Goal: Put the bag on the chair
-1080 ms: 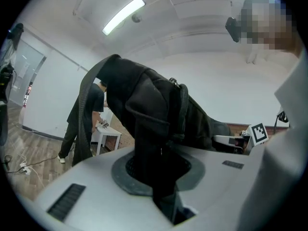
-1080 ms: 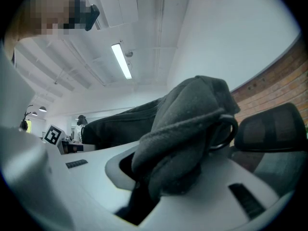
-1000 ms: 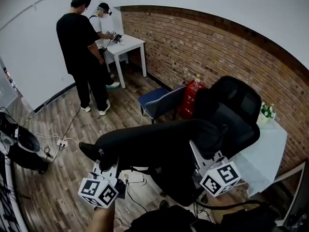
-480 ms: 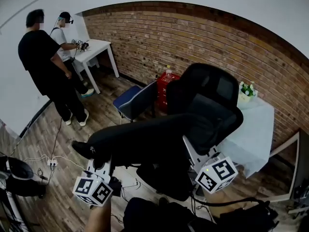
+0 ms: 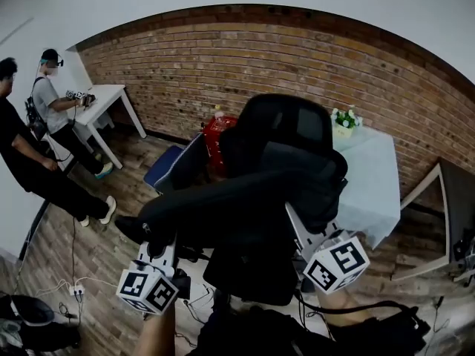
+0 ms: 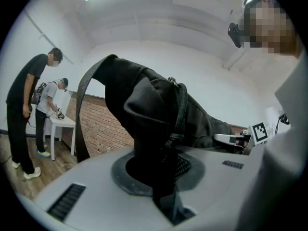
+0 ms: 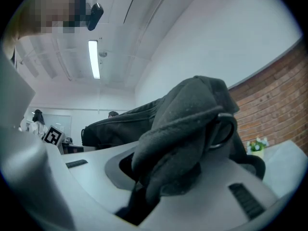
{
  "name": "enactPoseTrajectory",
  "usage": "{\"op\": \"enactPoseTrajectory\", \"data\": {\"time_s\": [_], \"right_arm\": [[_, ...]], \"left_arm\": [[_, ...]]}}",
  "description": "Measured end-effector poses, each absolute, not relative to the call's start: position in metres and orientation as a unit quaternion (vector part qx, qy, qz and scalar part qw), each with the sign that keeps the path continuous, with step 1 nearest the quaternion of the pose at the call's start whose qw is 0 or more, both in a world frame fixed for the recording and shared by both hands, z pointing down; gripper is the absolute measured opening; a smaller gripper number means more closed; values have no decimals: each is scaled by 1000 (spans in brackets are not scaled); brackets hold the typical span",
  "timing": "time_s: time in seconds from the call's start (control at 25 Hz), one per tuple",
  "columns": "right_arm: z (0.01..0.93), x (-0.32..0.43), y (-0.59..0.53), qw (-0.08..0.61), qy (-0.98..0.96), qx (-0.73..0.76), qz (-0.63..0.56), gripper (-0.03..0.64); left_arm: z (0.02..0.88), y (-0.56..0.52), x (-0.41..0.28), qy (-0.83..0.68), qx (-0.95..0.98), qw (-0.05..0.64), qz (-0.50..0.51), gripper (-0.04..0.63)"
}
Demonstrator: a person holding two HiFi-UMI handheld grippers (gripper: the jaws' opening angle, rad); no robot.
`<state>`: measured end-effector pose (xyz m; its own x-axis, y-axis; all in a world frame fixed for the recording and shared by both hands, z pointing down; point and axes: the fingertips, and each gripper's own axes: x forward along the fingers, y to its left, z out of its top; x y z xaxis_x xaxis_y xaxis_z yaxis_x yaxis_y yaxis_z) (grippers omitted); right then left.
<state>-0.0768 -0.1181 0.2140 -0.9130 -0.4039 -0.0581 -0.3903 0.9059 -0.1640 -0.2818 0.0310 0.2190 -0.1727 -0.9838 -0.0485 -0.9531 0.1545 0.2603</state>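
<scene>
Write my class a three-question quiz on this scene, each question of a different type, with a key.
1. True or false: only the left gripper grips the long black fabric bag.
2. What stands on the pale cloth-covered table? A: a small pot of flowers. B: a laptop. C: a stack of books.
3. Fill in: in the head view, the furniture right behind the bag is the black ____.

Key
1. False: the right gripper clamps it too.
2. A.
3. Mesh office chair.
</scene>
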Motion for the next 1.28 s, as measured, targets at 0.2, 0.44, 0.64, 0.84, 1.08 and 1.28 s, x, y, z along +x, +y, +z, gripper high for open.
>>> {"op": "enactPoseTrajectory", "data": {"time_s": [0.2, 0.44, 0.64, 0.84, 1.08, 1.28], "right_arm": [[217, -66, -123, 48, 962, -260, -73, 74], [216, -68, -129, 47, 946, -315, -65, 74], [218, -70, -137, 49, 930, -359, -67, 74], [218, -68, -139, 46, 912, -404, -61, 74], [216, -58, -131, 41, 892, -447, -55, 74], [226, -50, -128, 38, 872, -483, -65, 74]], "left_arm": [[221, 2, -287, -720, 681, 77, -110, 57], [221, -32, -303, -679, 721, 87, -109, 57], [223, -60, -312, -648, 749, 94, -104, 57], [227, -84, -316, -612, 778, 99, -106, 57], [229, -101, -310, -567, 810, 108, -107, 57], [241, -116, -305, -534, 831, 122, -97, 57]]}}
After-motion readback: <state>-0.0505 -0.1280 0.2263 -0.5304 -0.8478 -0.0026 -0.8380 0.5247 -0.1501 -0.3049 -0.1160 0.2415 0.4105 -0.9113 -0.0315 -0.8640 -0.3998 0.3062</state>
